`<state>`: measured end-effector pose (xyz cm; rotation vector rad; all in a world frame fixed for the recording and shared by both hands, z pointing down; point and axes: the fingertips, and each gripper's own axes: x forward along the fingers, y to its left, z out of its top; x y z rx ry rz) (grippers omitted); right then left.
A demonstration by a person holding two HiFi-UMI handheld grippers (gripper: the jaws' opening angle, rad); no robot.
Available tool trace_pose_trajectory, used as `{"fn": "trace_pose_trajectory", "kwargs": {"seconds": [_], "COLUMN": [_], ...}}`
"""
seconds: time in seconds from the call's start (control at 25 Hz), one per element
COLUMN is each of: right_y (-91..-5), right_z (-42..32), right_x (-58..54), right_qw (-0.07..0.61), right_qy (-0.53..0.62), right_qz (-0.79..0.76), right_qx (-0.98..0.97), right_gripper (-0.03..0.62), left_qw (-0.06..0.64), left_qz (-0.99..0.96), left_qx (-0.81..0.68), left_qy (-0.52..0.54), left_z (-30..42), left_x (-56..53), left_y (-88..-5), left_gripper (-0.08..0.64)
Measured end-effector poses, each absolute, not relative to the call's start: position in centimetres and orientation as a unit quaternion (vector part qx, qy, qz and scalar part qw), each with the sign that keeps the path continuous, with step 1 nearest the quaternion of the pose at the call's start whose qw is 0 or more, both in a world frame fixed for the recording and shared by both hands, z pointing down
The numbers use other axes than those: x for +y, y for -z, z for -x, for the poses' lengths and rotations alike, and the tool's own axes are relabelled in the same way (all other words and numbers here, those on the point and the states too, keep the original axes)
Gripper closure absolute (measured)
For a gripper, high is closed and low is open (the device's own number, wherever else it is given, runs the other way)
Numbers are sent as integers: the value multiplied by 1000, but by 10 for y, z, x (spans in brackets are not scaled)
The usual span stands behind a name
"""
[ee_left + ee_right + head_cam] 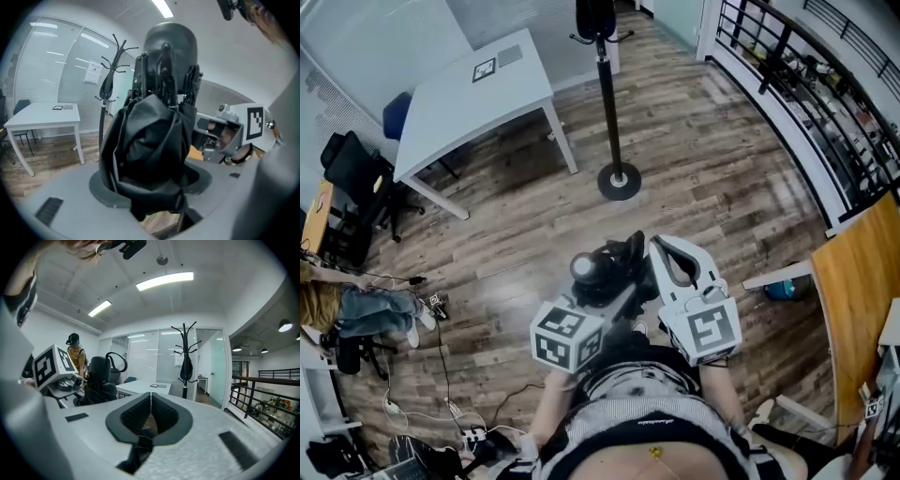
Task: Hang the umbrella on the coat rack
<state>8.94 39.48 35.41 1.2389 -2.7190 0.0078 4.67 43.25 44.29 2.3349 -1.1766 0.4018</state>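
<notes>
My left gripper (152,180) is shut on a folded black umbrella (150,136), which stands up between its jaws and fills the left gripper view. In the head view the umbrella (605,267) lies low in the middle, with the left gripper (609,286) under it. My right gripper (664,248) is just to its right, shut with nothing in it (151,404). The umbrella (99,376) and its wrist loop show at the left of the right gripper view. The black coat rack (608,94) stands ahead on a round base, with a dark item hanging near its top (107,84) (186,357).
A white table (478,94) stands left of the rack. A black railing (806,84) runs along the right, with a wooden board (862,300) near it. Black chairs, floor cables and a seated person (356,309) are at the left.
</notes>
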Motion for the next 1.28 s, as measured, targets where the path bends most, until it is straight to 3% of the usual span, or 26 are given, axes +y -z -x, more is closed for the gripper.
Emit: {"fn": "trace_pose_trajectory", "kwargs": {"seconds": [1.28], "right_y": [-352], "right_z": [-59], "right_x": [229], "right_qw": [97], "right_qy": [15], "right_qz": [-424], "right_qx": [-900], "right_gripper": [581], "left_qw": [249], "left_qz": [-875], "left_qx": [-385], "left_qy": [-153], "left_z": [-33], "left_x": [262], "left_y": [-448], "left_gripper": [293]}}
